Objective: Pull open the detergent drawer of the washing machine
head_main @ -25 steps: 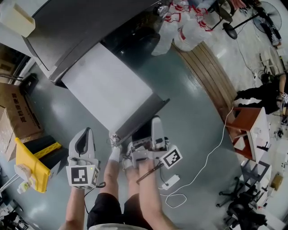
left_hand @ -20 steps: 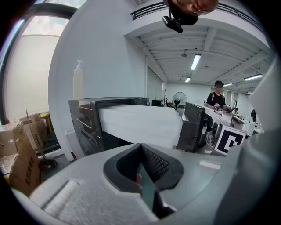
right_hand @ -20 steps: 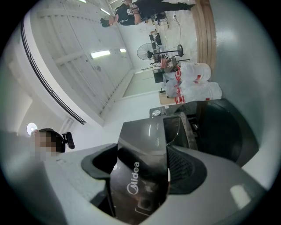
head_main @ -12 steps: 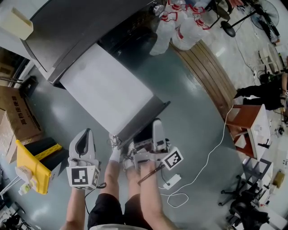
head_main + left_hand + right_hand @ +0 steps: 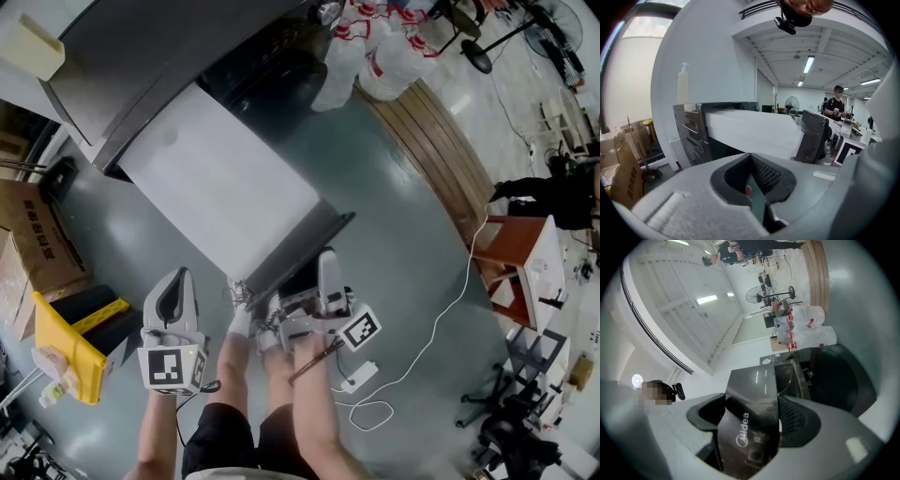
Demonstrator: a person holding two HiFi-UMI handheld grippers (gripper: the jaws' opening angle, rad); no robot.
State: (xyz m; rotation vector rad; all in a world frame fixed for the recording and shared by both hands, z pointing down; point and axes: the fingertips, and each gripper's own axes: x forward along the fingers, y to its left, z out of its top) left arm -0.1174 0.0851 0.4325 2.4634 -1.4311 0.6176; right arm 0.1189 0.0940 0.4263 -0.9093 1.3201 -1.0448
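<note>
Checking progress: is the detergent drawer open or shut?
Open. The detergent drawer juts white from the washing machine; the right gripper clamps its dark front.

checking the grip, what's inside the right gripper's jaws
The glossy black drawer front panel, clamped by the right gripper. The panel hides whatever lies behind it between the jaws.

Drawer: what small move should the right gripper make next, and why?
Probably open the jaws and let go: the right gripper is shut on the drawer's dark front, and the white drawer body already stands far out of the washing machine.
</note>
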